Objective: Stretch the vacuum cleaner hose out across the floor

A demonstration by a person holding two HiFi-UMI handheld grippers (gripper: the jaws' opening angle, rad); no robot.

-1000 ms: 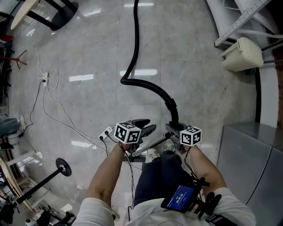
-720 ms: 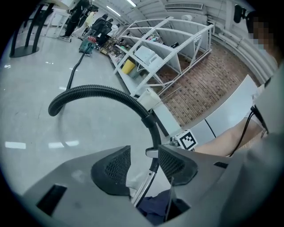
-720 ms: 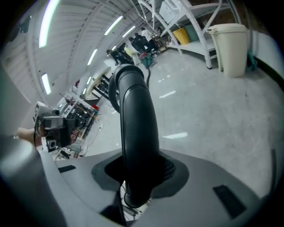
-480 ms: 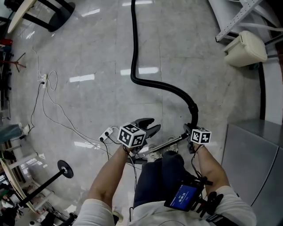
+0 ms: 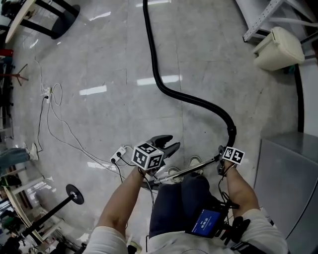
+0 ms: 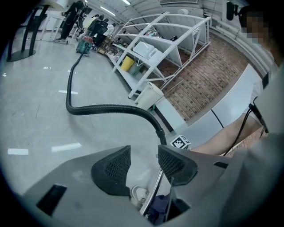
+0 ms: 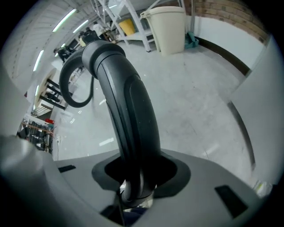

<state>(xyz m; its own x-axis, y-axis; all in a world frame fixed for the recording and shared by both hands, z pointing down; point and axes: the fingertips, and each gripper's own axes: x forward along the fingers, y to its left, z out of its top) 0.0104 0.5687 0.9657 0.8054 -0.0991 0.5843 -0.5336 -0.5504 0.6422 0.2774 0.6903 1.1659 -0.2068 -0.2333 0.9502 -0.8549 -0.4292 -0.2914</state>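
Observation:
The black ribbed vacuum hose (image 5: pixel 164 87) runs down the floor from the top of the head view and bends right to its curved rigid handle (image 5: pixel 231 134). My right gripper (image 5: pixel 229 149) is shut on that handle (image 7: pixel 128 111), which fills the right gripper view between the jaws (image 7: pixel 137 177). A metal wand (image 5: pixel 191 168) slants from the handle back toward the person's legs. My left gripper (image 5: pixel 166 144) hovers left of the wand, open, with nothing between its pads (image 6: pixel 144 162). The left gripper view shows the hose (image 6: pixel 111 107) snaking away across the floor.
A beige bin (image 5: pixel 278 47) and a white rack (image 5: pixel 268 15) stand at the upper right. A grey cabinet (image 5: pixel 283 173) is close on the right. White cables (image 5: pixel 64 124) and a power strip (image 5: pixel 120 151) lie at the left, with a round-footed stand (image 5: pixel 74 193) below them.
My right gripper has carried the handle to the right, and the hose's sharp kink has opened into a smoother, longer curve. The left gripper has barely shifted.

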